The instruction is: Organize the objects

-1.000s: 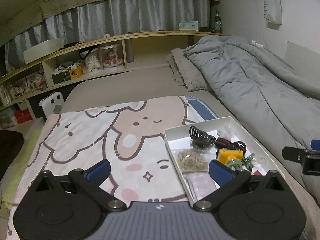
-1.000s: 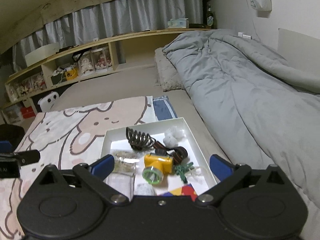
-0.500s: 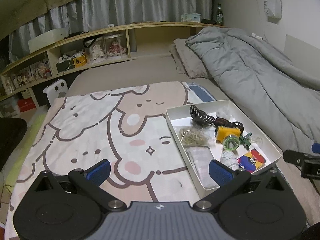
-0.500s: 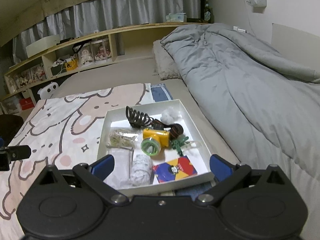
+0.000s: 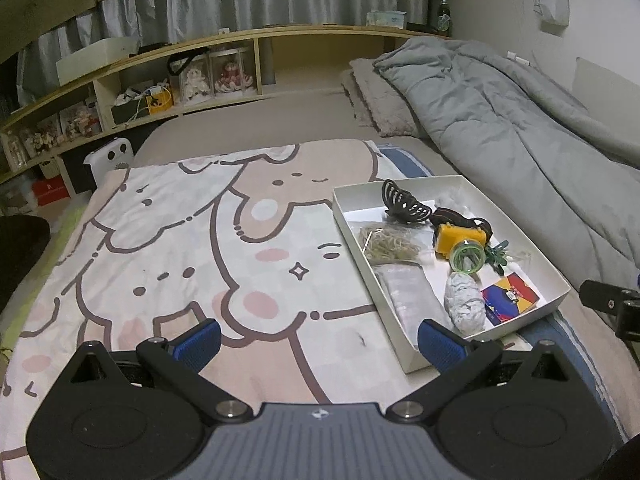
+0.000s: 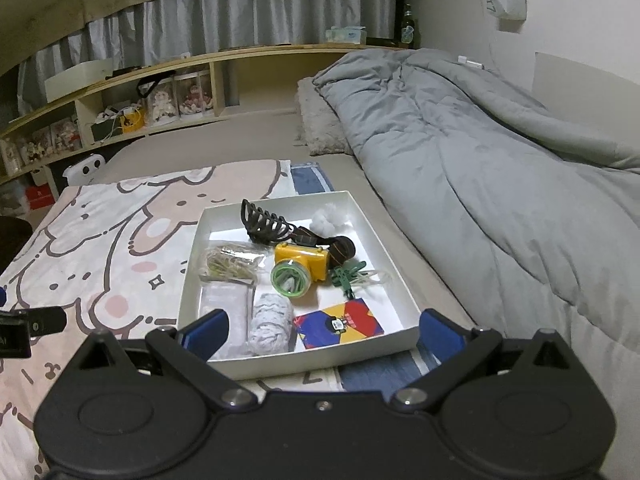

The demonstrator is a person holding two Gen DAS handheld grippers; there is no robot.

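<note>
A white tray [image 6: 192, 264] lies on the bed and holds a black hair claw [image 6: 264, 226], a yellow headlamp [image 6: 304, 262], a bag of rubber bands [image 6: 230, 262], green clips [image 6: 348, 276], a white cloth roll [image 6: 270, 326] and a colourful card pack [image 6: 342, 322]. The tray also shows in the left wrist view [image 5: 348, 220]. My right gripper [image 6: 322, 332] is open and empty above the tray's near edge. My left gripper [image 5: 320, 338] is open and empty over the cartoon blanket [image 5: 160, 248], left of the tray.
A grey duvet [image 6: 480, 168] covers the right side of the bed. A pillow [image 6: 320, 128] lies at the head. A wooden shelf [image 5: 180, 80] with boxes and dolls runs along the back wall. The right gripper's body [image 5: 612, 308] shows at the left wrist view's right edge.
Both grippers have pulled back and risen, so the tray now sits farther ahead and shows whole. Both stay open. Nothing in the tray has moved.
</note>
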